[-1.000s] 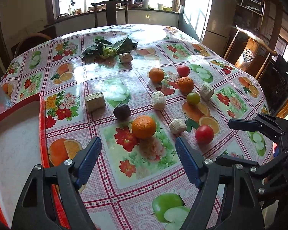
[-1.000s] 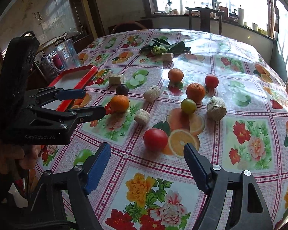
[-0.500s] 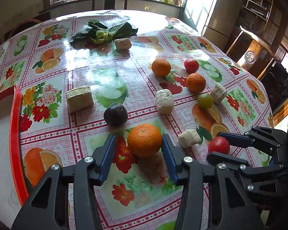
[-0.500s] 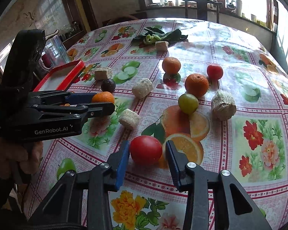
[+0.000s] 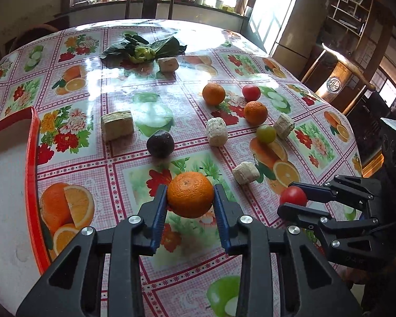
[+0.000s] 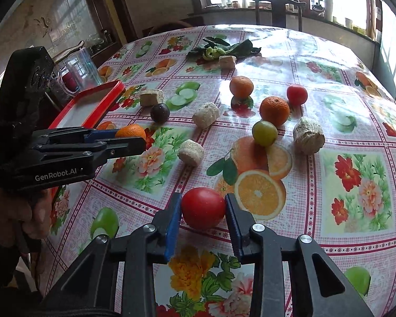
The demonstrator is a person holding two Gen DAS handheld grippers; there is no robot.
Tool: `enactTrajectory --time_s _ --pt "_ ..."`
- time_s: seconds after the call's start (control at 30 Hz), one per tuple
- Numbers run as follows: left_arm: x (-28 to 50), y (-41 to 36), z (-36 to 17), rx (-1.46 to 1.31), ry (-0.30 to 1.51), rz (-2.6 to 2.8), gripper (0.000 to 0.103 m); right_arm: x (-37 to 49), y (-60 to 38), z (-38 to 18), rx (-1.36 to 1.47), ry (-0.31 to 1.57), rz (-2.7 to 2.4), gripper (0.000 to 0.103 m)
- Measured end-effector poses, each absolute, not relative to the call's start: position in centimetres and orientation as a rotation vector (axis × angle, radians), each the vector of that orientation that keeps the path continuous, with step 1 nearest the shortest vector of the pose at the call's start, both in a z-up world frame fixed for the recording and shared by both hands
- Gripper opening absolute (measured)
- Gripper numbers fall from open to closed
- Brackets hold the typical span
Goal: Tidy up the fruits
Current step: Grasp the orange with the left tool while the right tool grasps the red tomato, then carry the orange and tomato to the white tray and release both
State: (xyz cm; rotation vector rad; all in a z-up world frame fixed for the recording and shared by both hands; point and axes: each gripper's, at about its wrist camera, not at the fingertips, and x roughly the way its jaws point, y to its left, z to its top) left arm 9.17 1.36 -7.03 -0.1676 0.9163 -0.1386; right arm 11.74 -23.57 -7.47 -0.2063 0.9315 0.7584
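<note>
— What's my left gripper (image 5: 190, 206) doing?

— It's pinching the near orange (image 5: 190, 198), low centre of the left wrist view, blue pads against both sides.

— And my right gripper (image 6: 203, 218)?

— Clamped on the red tomato (image 6: 203, 207), bottom centre of its view. The red tray (image 5: 30, 163) sits at the left edge; the other fruit lies scattered mid-frame on the tablecloth (image 5: 150, 84).
</note>
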Motion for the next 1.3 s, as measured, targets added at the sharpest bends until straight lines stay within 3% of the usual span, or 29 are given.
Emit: enactTrajectory --time_s 1.3 --pt "-5.2 11.5 -2.2 -0.267 0.760 0.059 0.032 4.3 -14.6 -3.5 -0.222 0.862 0.975 0.033"
